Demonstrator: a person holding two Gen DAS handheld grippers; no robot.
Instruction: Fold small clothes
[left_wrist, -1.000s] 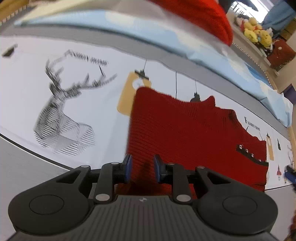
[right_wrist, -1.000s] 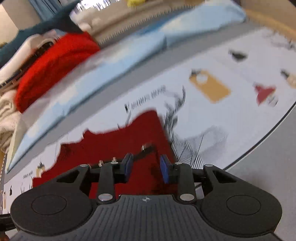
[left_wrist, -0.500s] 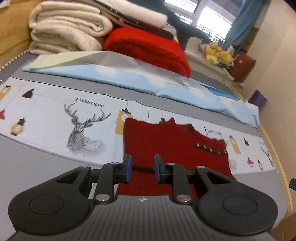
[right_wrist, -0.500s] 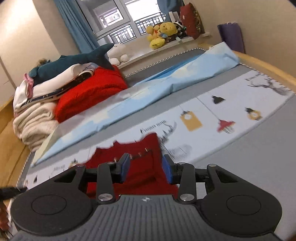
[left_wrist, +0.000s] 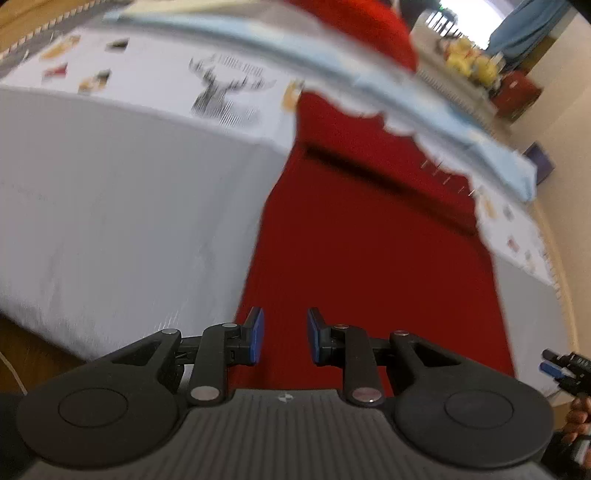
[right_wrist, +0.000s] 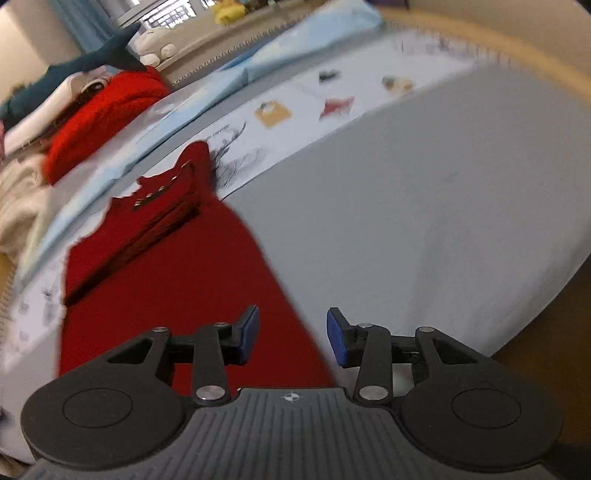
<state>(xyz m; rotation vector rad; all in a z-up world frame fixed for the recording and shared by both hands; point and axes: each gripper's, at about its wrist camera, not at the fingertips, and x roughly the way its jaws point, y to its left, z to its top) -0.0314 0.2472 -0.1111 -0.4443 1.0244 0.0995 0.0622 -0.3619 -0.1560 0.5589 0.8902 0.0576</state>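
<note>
On the bed (right_wrist: 424, 206): one red sweater (left_wrist: 369, 251), top part folded over; left tongs (left_wrist: 283, 336) and right tongs (right_wrist: 291, 335) both apart, gripping nothing

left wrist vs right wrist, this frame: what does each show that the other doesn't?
Left wrist only: the deer print on the sheet left of the garment, and the right gripper's blue tips at the frame's right edge.

Right wrist only: the studded dark trim near the garment's neckline, sharp here, plus the shark plush on the folded pile.

Both: the red knit garment lying flat on the grey bed cover, the light blue sheet behind it, and each gripper, left gripper and right gripper, open over the near hem.
</note>
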